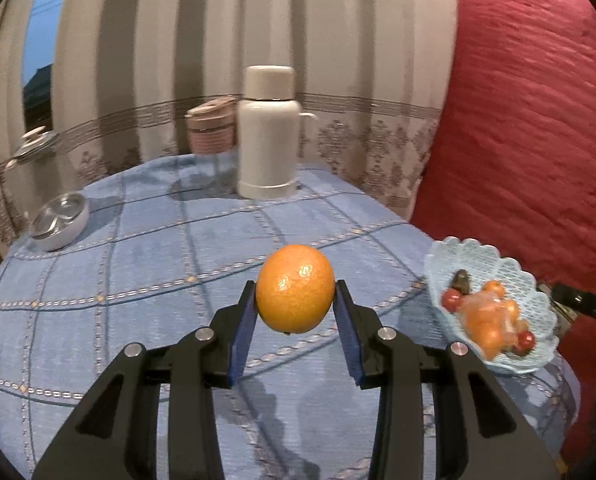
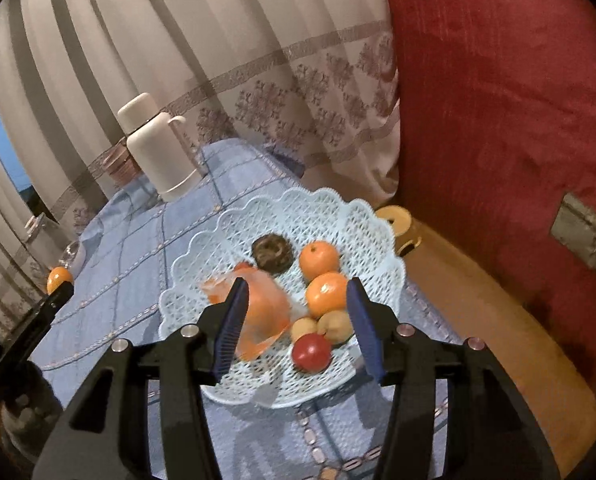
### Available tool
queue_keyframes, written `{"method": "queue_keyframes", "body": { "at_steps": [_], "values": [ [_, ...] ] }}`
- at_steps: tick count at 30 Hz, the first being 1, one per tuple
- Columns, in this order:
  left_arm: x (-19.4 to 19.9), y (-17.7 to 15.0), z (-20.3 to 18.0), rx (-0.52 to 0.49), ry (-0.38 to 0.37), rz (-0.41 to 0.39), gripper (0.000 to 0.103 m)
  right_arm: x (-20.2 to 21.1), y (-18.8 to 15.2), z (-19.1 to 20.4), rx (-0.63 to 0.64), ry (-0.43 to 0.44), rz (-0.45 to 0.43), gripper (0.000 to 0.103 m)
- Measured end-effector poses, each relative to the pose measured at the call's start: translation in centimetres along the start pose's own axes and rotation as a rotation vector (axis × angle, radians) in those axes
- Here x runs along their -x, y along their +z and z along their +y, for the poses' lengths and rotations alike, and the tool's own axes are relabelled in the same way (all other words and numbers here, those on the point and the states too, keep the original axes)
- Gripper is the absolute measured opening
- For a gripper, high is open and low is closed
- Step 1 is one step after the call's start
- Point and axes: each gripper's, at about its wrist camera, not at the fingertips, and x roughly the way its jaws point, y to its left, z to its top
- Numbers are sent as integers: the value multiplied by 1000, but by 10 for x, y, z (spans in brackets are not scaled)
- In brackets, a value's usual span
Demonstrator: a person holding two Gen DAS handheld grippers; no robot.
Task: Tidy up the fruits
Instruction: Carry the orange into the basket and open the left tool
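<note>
My left gripper (image 1: pixel 295 285) is shut on a round orange (image 1: pixel 294 288), held a little above the blue checked tablecloth (image 1: pixel 138 280). To its right, near the table's edge, stands a pale blue lattice basket (image 1: pixel 510 268). In the right wrist view that basket (image 2: pixel 202 240) holds two oranges (image 2: pixel 319 258), a red fruit (image 2: pixel 311 353), pale yellow fruits (image 2: pixel 334 326), a dark brown lump (image 2: pixel 272 254) and an orange plastic bag (image 2: pixel 266 312). My right gripper (image 2: pixel 297 282) hovers open over the basket with nothing pressed between its pads. The held orange (image 2: pixel 59 278) shows at the far left there.
A white thermos (image 1: pixel 268 136) and a pink-lidded jar (image 1: pixel 212 128) stand at the table's far side, and a metal bowl (image 1: pixel 60 220) at its left edge. Striped curtains hang behind. A red cover (image 1: pixel 530 120) fills the right. A yellow stool (image 2: pixel 402 228) sits below the basket's far side.
</note>
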Motion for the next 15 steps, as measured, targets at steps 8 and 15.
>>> {"method": "queue_keyframes", "body": {
  "at_steps": [8, 15],
  "values": [
    [-9, 7, -46, -49, -89, 29, 39, -1, 6, -2, 72, -40, -67, 53],
    [-24, 11, -77, -91, -124, 44, 39, -6, 5, -8, 75, -21, -67, 53]
  ]
}}
